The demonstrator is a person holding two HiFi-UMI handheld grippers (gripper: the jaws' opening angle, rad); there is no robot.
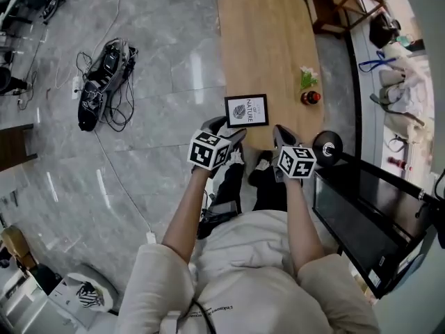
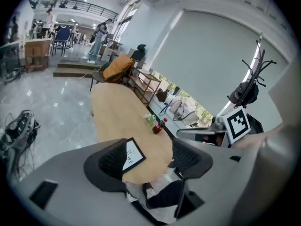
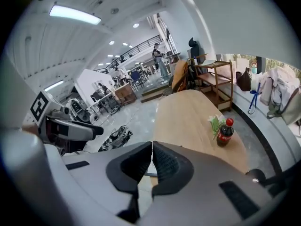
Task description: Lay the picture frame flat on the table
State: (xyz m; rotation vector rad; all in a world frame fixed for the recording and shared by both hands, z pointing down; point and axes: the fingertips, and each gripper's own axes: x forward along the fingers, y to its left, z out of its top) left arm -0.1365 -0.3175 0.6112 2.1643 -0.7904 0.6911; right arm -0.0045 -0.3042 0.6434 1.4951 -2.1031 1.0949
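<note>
The black picture frame (image 1: 246, 110) with a white leaf print lies flat near the near end of the wooden table (image 1: 264, 40). My left gripper (image 1: 228, 131) hovers just short of the frame's near left corner, open and empty. In the left gripper view the frame (image 2: 134, 154) shows between the spread jaws of the left gripper (image 2: 150, 157), partly behind the left pad (image 2: 113, 160). My right gripper (image 1: 282, 136) is at the table's near edge, right of the frame, and the right gripper view shows this gripper (image 3: 152, 162) shut on nothing.
A small cola bottle (image 1: 313, 97) and a green sprig (image 1: 307, 77) stand on the table's right side, beyond the frame. A black round object (image 1: 327, 147) and a dark desk (image 1: 368, 207) are at the right. Cables and gear (image 1: 104, 82) lie on the floor at the left.
</note>
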